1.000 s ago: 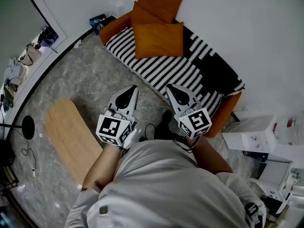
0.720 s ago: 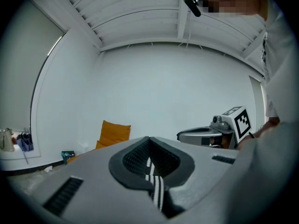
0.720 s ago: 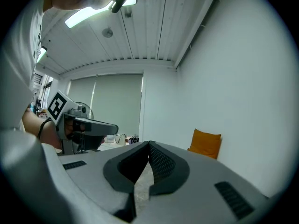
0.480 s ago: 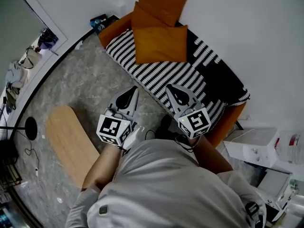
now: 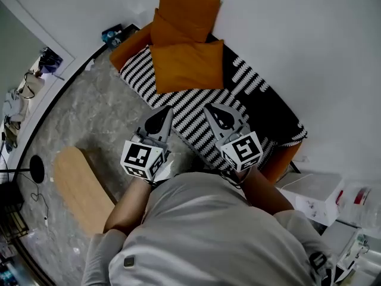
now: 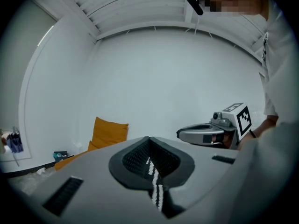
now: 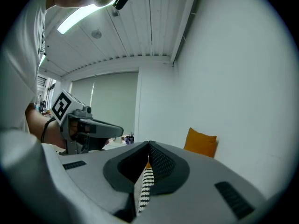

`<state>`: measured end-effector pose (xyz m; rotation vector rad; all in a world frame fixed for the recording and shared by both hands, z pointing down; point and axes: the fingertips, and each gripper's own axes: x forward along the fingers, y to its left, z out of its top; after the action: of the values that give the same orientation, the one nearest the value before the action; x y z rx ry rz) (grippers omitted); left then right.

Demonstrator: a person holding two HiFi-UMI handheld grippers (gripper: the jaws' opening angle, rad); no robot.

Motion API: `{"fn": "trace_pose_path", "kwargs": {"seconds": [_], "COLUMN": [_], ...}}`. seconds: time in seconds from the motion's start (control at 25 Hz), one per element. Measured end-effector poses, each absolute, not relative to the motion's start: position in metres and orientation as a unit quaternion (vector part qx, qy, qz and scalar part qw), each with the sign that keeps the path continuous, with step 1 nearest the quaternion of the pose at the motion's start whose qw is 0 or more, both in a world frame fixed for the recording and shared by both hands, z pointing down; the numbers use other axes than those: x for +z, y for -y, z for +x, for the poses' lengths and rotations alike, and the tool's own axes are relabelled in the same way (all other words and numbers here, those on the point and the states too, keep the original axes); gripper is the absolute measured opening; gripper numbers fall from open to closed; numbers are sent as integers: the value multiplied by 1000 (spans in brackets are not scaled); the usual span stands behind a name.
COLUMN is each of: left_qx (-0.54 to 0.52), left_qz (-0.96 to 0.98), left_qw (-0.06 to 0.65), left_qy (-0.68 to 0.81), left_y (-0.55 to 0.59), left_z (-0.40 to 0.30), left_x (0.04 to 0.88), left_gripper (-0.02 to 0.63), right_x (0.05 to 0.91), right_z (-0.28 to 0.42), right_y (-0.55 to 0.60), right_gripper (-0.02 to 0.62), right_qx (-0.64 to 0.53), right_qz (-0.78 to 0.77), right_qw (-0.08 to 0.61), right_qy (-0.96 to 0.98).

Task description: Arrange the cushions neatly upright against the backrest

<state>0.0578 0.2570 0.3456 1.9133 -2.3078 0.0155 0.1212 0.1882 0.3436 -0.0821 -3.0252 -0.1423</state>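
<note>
Three orange cushions lie at the sofa's far left end in the head view. One cushion [image 5: 188,8] leans on the white wall, a second [image 5: 162,31] is tucked below it, and a third [image 5: 188,64] lies flat on the black-and-white striped cover [image 5: 202,103]. My left gripper [image 5: 166,111] and right gripper [image 5: 209,108] hover side by side over the seat's front edge, short of the cushions, both shut and empty. The left gripper view shows the upright cushion [image 6: 110,132] beyond the closed jaws. In the right gripper view the same cushion [image 7: 202,143] stands against the wall.
A wooden oval table [image 5: 80,189] stands on the floor at the left. White boxes [image 5: 312,189] sit past the sofa's right end. A blue item [image 5: 113,36] lies on the floor by the sofa's left end. A black round stand base [image 5: 36,167] is at the far left.
Both grippers have moved forward together from over the floor to over the sofa's front edge. The cushions have not moved.
</note>
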Motion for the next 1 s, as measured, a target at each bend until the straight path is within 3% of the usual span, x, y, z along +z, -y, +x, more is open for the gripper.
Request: {"fn": "trace_pose_path", "kwargs": {"seconds": [0.52, 1.0], "left_qx": [24, 28], "left_qz": [655, 677], "left_qw": [83, 101], "left_qy": [751, 728], "left_y": [-164, -87], "left_z": [49, -25], "left_x": [359, 381], "left_gripper": [9, 9], "right_x": [357, 378], "right_z": [114, 49], "right_y": [-104, -31], "right_gripper": [26, 26], "right_qx": [-35, -31], "right_qz": [-14, 10], "right_qw": [64, 87], "right_qy": [997, 996]}}
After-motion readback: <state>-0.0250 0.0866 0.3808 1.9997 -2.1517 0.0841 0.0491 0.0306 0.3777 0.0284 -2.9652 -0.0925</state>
